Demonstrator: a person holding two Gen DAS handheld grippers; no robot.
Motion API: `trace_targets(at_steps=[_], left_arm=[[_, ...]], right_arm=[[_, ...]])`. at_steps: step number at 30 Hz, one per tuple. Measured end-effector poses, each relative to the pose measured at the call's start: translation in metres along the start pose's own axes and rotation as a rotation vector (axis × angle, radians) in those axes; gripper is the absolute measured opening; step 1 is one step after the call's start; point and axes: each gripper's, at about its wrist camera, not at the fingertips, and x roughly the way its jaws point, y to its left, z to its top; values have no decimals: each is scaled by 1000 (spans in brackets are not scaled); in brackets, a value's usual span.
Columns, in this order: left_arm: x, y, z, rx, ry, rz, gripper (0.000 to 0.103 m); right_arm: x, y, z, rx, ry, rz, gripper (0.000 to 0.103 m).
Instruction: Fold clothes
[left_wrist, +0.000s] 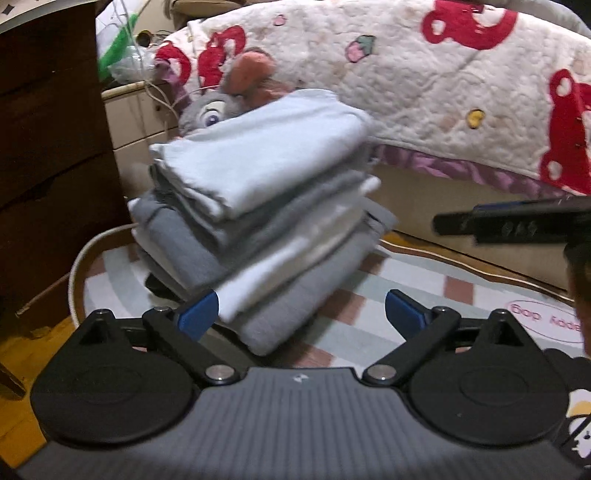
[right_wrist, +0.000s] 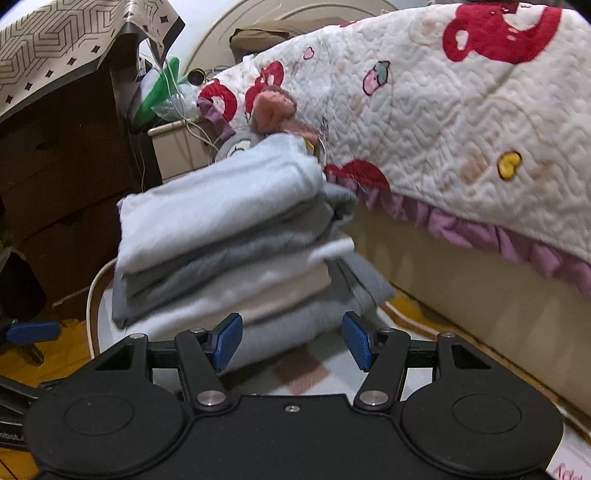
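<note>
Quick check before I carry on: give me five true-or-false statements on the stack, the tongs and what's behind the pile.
1. The stack of folded clothes sits on a rug. True.
2. The left tongs are shut on the top garment. False: they stand open and hold nothing.
3. The top garment is red. False: it is pale blue.
4. A plush toy shows behind the stack. True.
5. The right tongs grip a grey layer. False: their pads are apart, short of the stack.
</note>
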Motion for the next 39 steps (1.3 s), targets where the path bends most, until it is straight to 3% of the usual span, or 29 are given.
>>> trace_targets(at_steps=[7, 18, 25, 39], left_arm=[[-5, -19, -26, -31, 77, -51, 103], [-16, -31, -51, -27, 107, -57, 103], [-15, -42, -71, -25, 134, -25, 103], [-22, -54, -76, -23, 113, -6, 103]], right_arm=[[-29, 19, -37, -47, 1, -43, 68], [-63, 15, -69, 14, 32, -105, 70], [-67, 13, -93, 53, 52, -92, 70], [-73, 20, -96, 42, 47, -99, 70]])
